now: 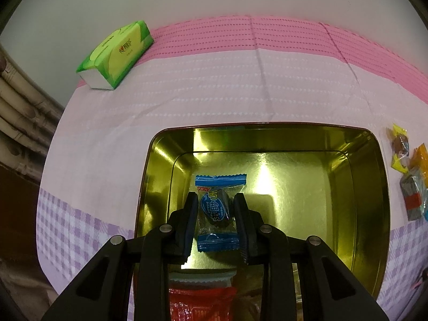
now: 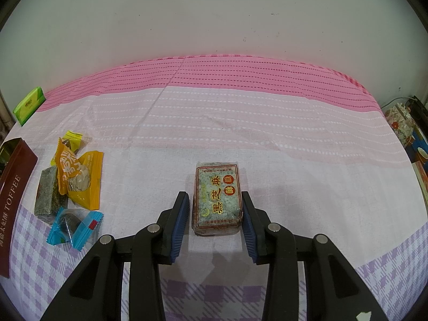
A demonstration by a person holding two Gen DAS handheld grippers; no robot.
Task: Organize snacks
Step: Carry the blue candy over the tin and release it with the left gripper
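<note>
In the left wrist view my left gripper (image 1: 215, 199) is shut on a blue candy wrapper (image 1: 218, 211) and holds it over the gold inside of an open tin (image 1: 157, 176). A red packet (image 1: 200, 302) lies in the tin's near end under the fingers. In the right wrist view my right gripper (image 2: 215, 198) is open, its fingers either side of a black sesame cake packet (image 2: 218, 196) that lies on the cloth. A pile of loose snacks (image 2: 73, 182) lies to the left, beside the brown toffee tin wall (image 2: 13, 195).
A green tissue pack (image 1: 116, 54) lies at the far left of the pink and lilac tablecloth, also in the right wrist view (image 2: 28, 105). A white wall stands behind the table. Clutter (image 2: 404, 123) sits past the table's right edge. Snacks (image 1: 409, 171) lie right of the tin.
</note>
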